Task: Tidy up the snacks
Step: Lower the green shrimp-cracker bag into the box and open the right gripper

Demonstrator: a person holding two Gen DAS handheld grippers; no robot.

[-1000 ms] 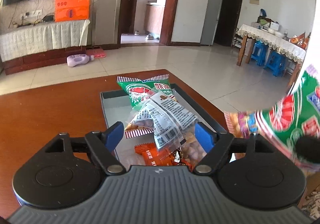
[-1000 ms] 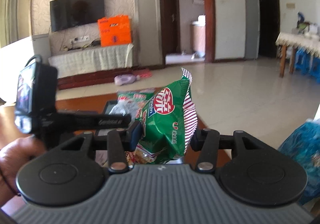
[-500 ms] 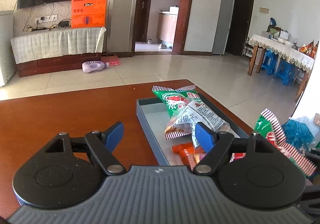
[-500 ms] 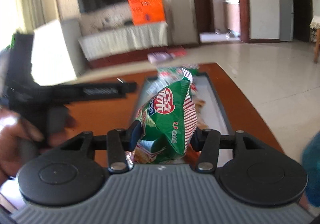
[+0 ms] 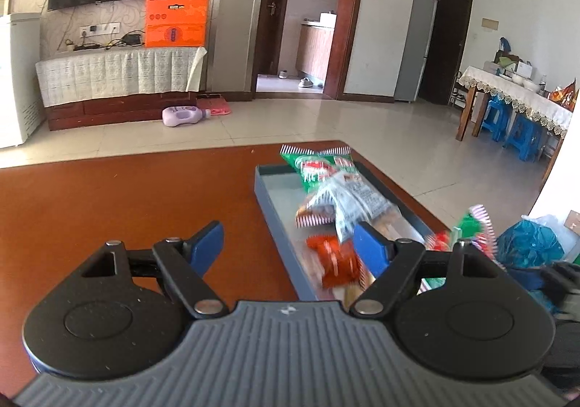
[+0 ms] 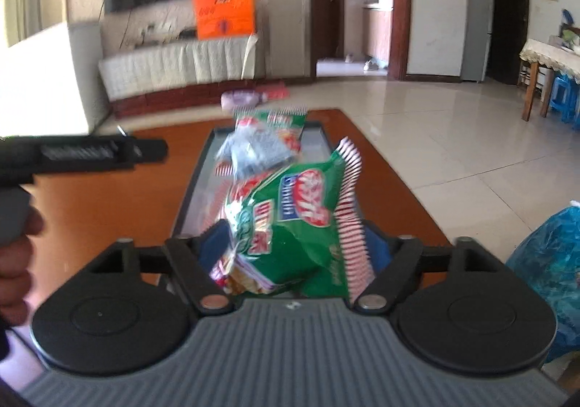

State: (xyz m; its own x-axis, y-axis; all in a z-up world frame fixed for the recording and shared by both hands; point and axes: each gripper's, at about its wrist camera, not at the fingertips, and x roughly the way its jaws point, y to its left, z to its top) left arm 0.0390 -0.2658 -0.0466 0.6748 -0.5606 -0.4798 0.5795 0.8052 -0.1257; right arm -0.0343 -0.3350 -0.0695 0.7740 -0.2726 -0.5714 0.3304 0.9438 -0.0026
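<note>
At the far left of the right wrist view, a person's hand (image 6: 14, 262) is seen gripping the handle of the left gripper (image 5: 288, 243), whose blue pads are spread wide with nothing between them, above the bare red-brown table (image 5: 119, 200). To the right of it, a grey tray (image 5: 270, 204) is set near the table's right edge, and several snack packets are piled inside: a green packet (image 5: 313, 165) at the far end, a clear printed packet (image 5: 349, 200) lying over it, and an orange packet (image 5: 335, 258) nearer the camera. Further right, the right gripper (image 6: 295, 249) is held over the near end of the tray; its jaws have just been opening, and the green snack bag (image 6: 293, 225) is seen between them, tilted and blurred, with the pads no longer pressed on it. Whether the bag touches the tray's contents cannot be told. At the far right, a blue plastic bag (image 6: 547, 262) is seen beyond the table edge.
</note>
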